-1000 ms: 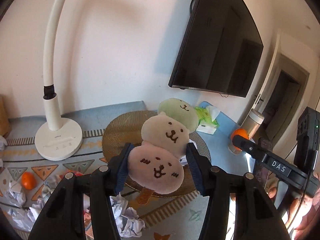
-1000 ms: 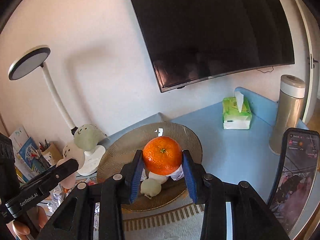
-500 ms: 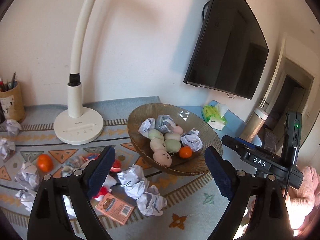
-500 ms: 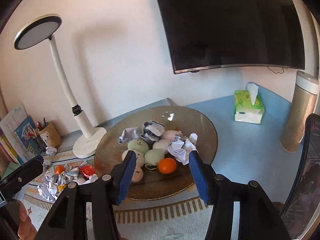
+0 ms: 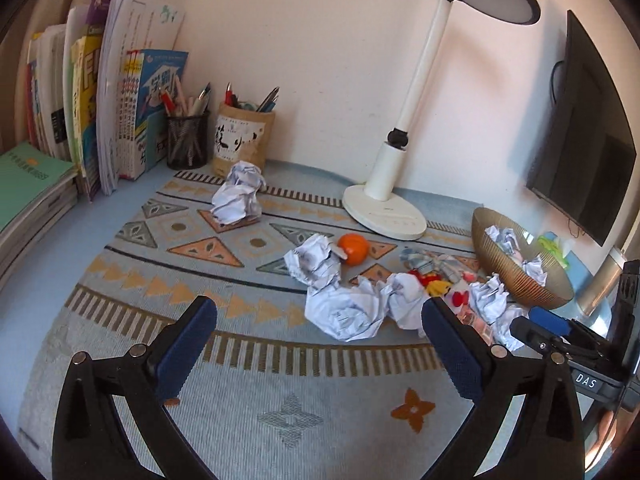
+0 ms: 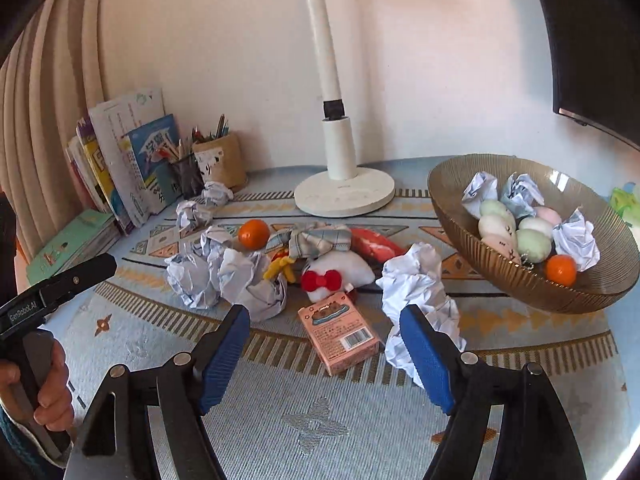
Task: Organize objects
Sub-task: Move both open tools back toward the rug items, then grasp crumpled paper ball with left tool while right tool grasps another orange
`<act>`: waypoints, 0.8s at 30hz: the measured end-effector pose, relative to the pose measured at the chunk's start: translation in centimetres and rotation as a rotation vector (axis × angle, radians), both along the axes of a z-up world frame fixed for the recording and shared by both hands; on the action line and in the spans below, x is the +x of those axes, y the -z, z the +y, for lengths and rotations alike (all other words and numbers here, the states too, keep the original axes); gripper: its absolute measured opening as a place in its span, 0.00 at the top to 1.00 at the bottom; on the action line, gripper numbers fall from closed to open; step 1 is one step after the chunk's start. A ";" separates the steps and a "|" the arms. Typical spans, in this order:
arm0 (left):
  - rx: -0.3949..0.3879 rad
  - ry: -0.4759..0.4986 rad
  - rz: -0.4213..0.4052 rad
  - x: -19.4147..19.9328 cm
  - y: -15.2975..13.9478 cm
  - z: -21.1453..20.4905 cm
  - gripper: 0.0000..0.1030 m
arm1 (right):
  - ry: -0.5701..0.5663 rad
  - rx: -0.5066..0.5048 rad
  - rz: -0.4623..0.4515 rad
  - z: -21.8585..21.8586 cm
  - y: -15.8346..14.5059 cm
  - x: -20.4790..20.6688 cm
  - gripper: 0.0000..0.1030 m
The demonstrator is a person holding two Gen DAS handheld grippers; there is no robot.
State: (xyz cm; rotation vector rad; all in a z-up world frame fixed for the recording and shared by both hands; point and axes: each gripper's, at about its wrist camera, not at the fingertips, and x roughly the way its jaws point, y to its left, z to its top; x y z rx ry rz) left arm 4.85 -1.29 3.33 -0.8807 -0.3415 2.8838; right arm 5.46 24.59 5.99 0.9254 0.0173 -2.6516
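My left gripper [image 5: 318,306] hovers over the patterned mat [image 5: 200,264], its jaws opening wide with nothing between them; crumpled paper balls [image 5: 344,316] and an orange [image 5: 353,249] lie just ahead. My right gripper [image 6: 324,314] also has its jaws opening and holds nothing; a pink box [image 6: 340,332] lies on the mat below the gap, and a paper ball [image 6: 416,280] is beside its right finger. The ribbed brown bowl [image 6: 520,280] at right holds the pastel plush skewer [image 6: 500,224], an orange [image 6: 561,270] and paper balls.
A white lamp base [image 6: 344,196] stands at the back. Books [image 5: 100,100] and pen holders [image 5: 244,140] line the back left. A white plush with a red bow [image 6: 332,276], plaid cloth [image 6: 316,238] and another orange [image 6: 254,234] litter the mat.
Both grippers let go: the plush skewer and the orange now lie in the bowl. Both then swung left and down toward the clutter on the mat, jaws widening.
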 end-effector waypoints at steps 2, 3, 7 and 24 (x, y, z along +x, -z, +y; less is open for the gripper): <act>0.000 -0.011 -0.006 -0.1 1.5 -0.2 0.01 | -0.008 0.019 0.028 -0.3 -0.1 0.1 0.23; 0.000 -0.015 -0.028 -0.4 2.0 -0.1 0.01 | -0.004 0.020 0.030 -0.3 0.0 0.2 0.14; -0.008 0.003 -0.047 -0.5 2.3 0.2 0.01 | 0.002 0.070 0.017 -1.1 0.4 0.0 0.10; 0.199 0.209 -0.187 -8.0 -0.2 -2.4 0.01 | -0.155 -0.036 -0.179 -4.2 -5.1 -6.9 0.34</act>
